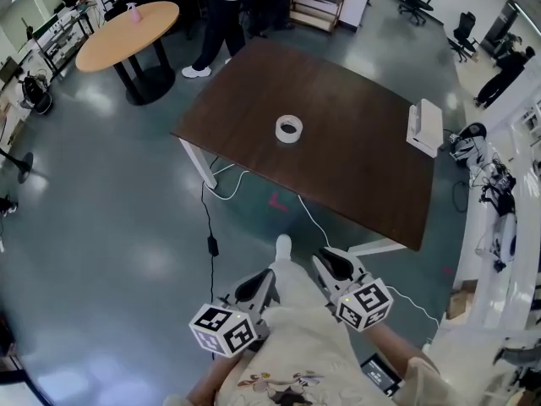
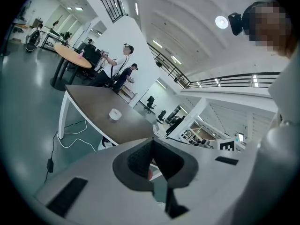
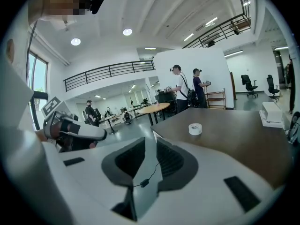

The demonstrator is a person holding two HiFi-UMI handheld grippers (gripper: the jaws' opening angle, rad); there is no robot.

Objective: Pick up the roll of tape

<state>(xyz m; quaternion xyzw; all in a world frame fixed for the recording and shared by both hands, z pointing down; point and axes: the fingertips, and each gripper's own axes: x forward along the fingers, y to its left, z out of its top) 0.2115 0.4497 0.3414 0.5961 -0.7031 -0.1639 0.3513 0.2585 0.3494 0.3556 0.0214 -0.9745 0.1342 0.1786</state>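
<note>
Since both tools hang over the floor, well short of the table, the approach looks to be the step in hand. It would go best by carrying one tool over the near edge of the dark tabletop point(image 1: 363, 150) and spreading its jaws wide before arrival. One jaw then goes into the hole and the other outside the wall. The left gripper point(image 1: 269, 276) has its jaws pressed together on nothing. The right gripper point(image 1: 319, 259) has its jaws a crack apart, empty. The roll of tape point(image 1: 288, 128) lies flat, hole up, about mid-tabletop, well ahead of both.
</note>
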